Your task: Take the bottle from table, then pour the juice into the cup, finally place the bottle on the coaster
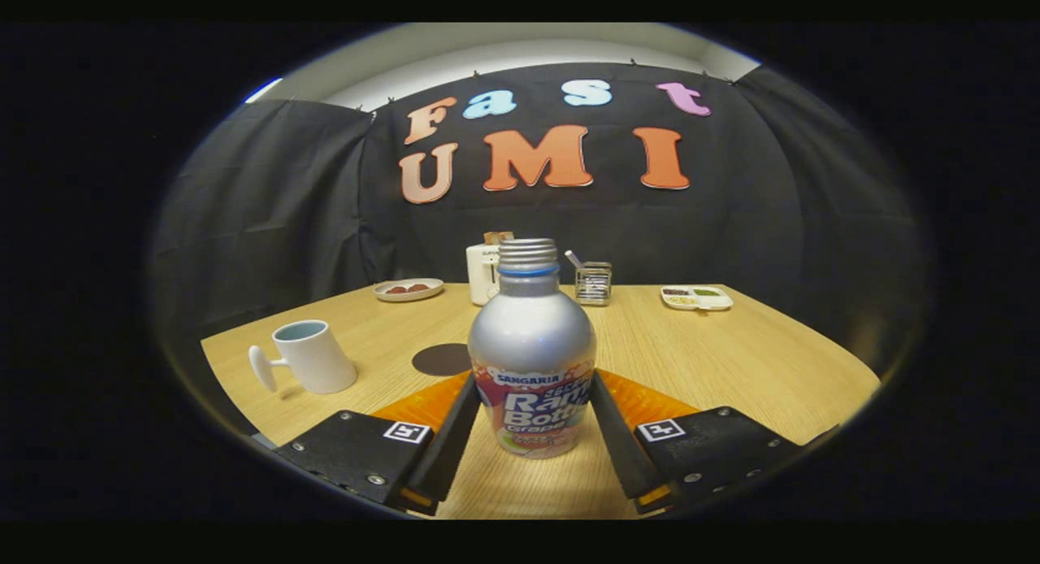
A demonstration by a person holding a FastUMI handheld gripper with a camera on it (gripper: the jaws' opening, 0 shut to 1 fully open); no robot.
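My tool (532, 409) flanks the bottle (532, 353), upright on the tabletop (731, 361); fingers (451, 434) appear to touch its sides, though firm grip is unconfirmed. The neck is uncapped: a low, loose hold risks slip or spill before reaching the cup (313, 357) or coaster (441, 359).

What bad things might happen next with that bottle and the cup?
1. The bottle has no cap, so juice may slosh out if the gripper, whose fingers sit against its sides, tips it too early.
2. The white cup stands off to the side, so the pour might miss it and wet the table.
3. The smooth rounded bottle could slip if the squeeze is weak.
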